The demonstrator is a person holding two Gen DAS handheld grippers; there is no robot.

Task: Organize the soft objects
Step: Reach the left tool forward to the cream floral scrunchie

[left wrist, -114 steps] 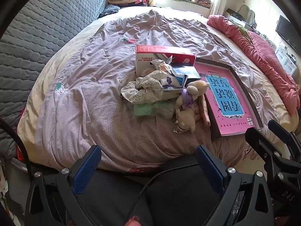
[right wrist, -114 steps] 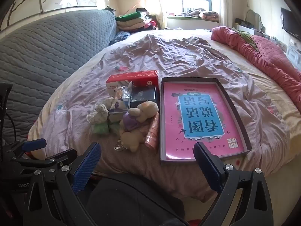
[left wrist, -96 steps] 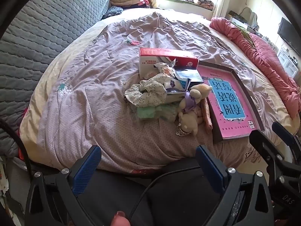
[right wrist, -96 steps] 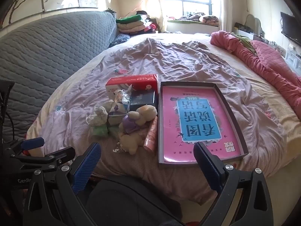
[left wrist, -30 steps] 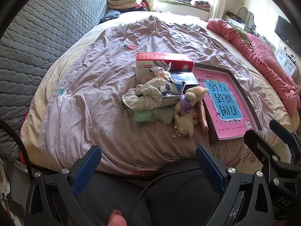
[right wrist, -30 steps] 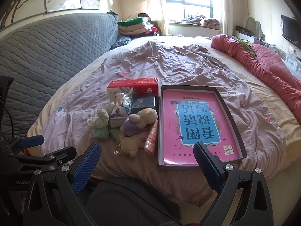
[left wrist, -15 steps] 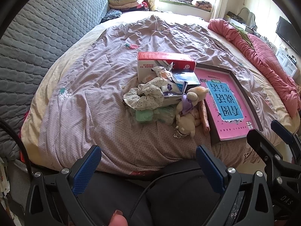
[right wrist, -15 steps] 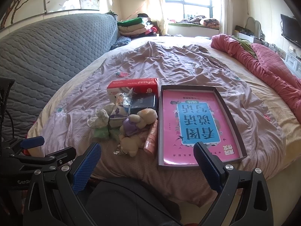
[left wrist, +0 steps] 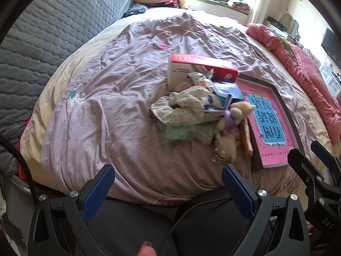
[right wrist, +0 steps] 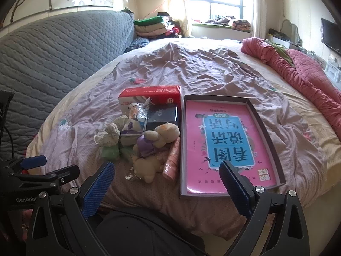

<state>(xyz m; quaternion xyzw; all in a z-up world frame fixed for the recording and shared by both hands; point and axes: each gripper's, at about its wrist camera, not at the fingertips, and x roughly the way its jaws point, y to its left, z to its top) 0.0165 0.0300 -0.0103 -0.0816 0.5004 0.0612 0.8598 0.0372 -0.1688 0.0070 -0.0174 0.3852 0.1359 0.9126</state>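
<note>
A pile of soft things lies on the bed: a cream plush toy with a purple top (left wrist: 231, 125) (right wrist: 156, 141), a floral scrunchie (left wrist: 181, 108) (right wrist: 107, 135), green packets (left wrist: 177, 132) (right wrist: 110, 151) and a small snack bag (right wrist: 134, 117). A dark tray with a pink book (left wrist: 267, 119) (right wrist: 221, 143) lies to the right of the pile. My left gripper (left wrist: 166, 185) is open and empty, near the bed's front edge. My right gripper (right wrist: 166, 181) is open and empty, held before the plush toy and the tray.
A red and white box (left wrist: 198, 68) (right wrist: 151, 97) and a dark box (right wrist: 163, 115) lie behind the pile. A pink tube (right wrist: 172, 160) lies beside the tray. A grey quilted headboard (right wrist: 53, 53) stands left, a pink quilt (right wrist: 302, 70) right, folded clothes (right wrist: 151, 26) far back.
Both views shift only slightly. The left gripper has drifted a little closer to the pile. Both grippers stay open and empty.
</note>
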